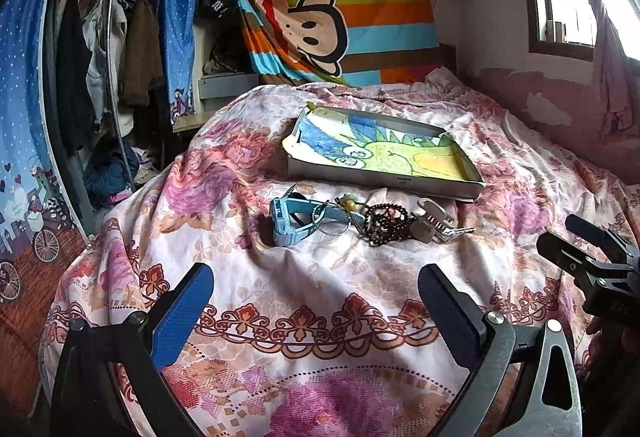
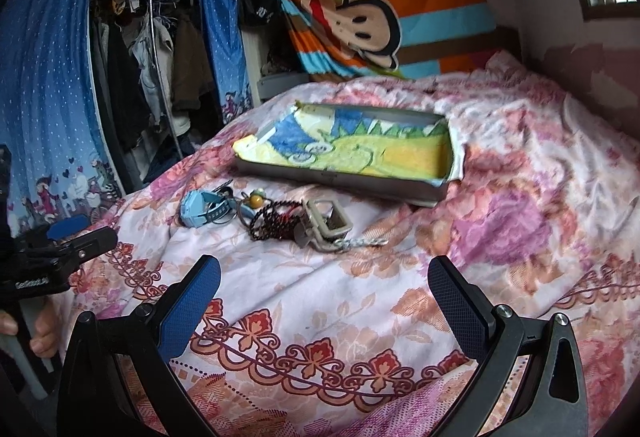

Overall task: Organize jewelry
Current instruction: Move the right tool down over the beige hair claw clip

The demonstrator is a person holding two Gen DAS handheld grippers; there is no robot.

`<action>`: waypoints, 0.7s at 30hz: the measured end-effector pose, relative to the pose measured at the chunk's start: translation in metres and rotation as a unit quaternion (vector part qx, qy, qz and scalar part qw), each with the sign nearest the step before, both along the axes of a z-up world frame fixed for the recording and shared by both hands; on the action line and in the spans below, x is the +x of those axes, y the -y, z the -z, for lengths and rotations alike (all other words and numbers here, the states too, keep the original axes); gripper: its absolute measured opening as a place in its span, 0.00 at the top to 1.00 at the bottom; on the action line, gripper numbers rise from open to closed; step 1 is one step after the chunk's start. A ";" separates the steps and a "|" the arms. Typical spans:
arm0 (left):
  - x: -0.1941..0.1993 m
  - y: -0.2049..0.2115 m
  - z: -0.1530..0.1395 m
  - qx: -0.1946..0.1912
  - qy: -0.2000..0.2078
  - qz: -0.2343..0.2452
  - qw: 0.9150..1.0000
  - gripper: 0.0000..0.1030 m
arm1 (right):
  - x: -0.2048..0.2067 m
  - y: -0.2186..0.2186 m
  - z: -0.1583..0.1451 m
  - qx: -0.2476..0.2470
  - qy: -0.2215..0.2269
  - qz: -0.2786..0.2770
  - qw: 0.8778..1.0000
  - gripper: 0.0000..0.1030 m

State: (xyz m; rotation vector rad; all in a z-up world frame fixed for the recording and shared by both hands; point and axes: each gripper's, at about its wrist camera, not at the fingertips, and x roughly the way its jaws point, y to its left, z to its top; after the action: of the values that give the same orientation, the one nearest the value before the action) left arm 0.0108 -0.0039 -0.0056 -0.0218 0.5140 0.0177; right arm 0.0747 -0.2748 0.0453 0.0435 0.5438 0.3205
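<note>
A small heap of jewelry lies on the flowered bed cover, toward the middle of the bed and just in front of a shallow box lined with a crayon drawing. From the left of the heap: a light blue watch, a thin metal ring, a dark beaded bracelet, then a pale hair claw with a short chain trailing beside it.

The left gripper hangs above the near part of the bed, short of the heap, which sits ahead between its blue-padded fingers. Its jaws stand wide apart and hold nothing.

The right gripper is likewise spread wide and empty, level with the left, the heap ahead and slightly left of its centre line. Neither touches the cover.

A hand grips the left gripper's handle at the near left edge of the right wrist view.
</note>
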 end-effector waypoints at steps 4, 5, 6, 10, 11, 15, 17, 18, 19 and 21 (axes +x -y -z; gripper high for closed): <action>0.014 -0.013 0.003 -0.018 -0.022 -0.011 1.000 0.00 | 0.015 0.009 0.005 0.020 -0.033 -0.008 0.999 0.01; 0.018 -0.017 0.003 -0.024 -0.027 -0.015 0.999 0.00 | 0.020 0.011 0.006 0.023 -0.044 -0.012 0.999 0.01; 0.022 -0.020 0.004 -0.030 -0.030 -0.018 0.999 0.00 | 0.025 0.012 0.007 0.025 -0.050 -0.009 0.998 0.01; 0.046 -0.029 0.004 -0.045 -0.046 -0.015 0.998 0.00 | 0.047 0.019 0.012 0.036 -0.074 -0.003 0.997 0.01; 0.054 -0.030 0.004 -0.046 -0.052 -0.014 0.997 0.00 | 0.054 0.019 0.013 0.036 -0.077 -0.005 0.996 0.01; 0.080 -0.035 0.009 -0.057 -0.077 -0.008 0.995 0.00 | 0.080 0.014 0.017 0.030 -0.096 -0.019 0.995 0.01; 0.091 -0.038 0.011 -0.062 -0.083 -0.008 0.995 0.01 | 0.094 0.010 0.021 0.032 -0.110 -0.023 0.993 0.01; 0.095 -0.039 0.012 -0.063 -0.084 -0.010 0.994 0.02 | 0.103 0.007 0.023 0.036 -0.120 -0.025 0.992 0.01; 0.100 -0.040 0.013 -0.064 -0.086 -0.013 0.994 0.06 | 0.108 0.006 0.025 0.040 -0.125 -0.027 0.991 0.01; 0.112 -0.043 0.016 -0.067 -0.092 -0.021 0.993 0.13 | 0.122 -0.002 0.029 0.044 -0.134 -0.031 0.990 0.01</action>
State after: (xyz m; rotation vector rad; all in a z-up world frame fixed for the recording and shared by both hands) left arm 0.1228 0.0393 -0.0217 -0.1632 0.6994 0.0272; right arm 0.1970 -0.2727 0.0167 0.1561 0.7982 0.4014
